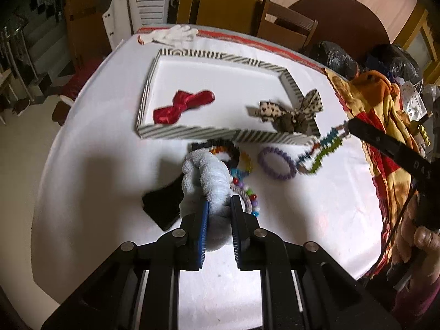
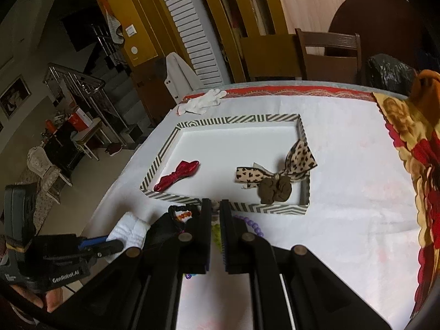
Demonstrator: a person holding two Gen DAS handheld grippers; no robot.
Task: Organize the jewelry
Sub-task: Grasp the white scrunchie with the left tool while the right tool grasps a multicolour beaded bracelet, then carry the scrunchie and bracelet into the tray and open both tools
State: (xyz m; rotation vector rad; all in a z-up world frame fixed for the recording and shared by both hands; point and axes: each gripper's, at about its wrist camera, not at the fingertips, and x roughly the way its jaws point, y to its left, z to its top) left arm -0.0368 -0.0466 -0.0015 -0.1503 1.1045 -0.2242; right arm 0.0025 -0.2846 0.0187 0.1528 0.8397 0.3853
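Observation:
A striped tray (image 1: 154, 71) (image 2: 233, 118) on the white table holds a red bow (image 1: 181, 107) (image 2: 177, 176) and a leopard bow scrunchie (image 1: 294, 112) (image 2: 277, 176). My left gripper (image 1: 220, 206) is shut on a white fluffy scrunchie (image 1: 211, 178), which also shows in the right wrist view (image 2: 129, 229), lifted in front of the tray. My right gripper (image 2: 216, 206) is shut on a colourful zigzag band (image 1: 321, 151), which hangs from its tip near the tray's right corner (image 1: 346, 129). A purple bead bracelet (image 1: 277, 162) (image 2: 254, 225) lies on the table.
A black scrunchie (image 1: 222, 145) (image 2: 183, 210), coloured bead bracelets (image 1: 247, 189) and a black cloth piece (image 1: 165, 206) lie in front of the tray. A white glove (image 1: 173, 35) (image 2: 202, 101) lies at the far edge. A patterned orange cloth (image 1: 379, 104) (image 2: 412, 143) covers the right side.

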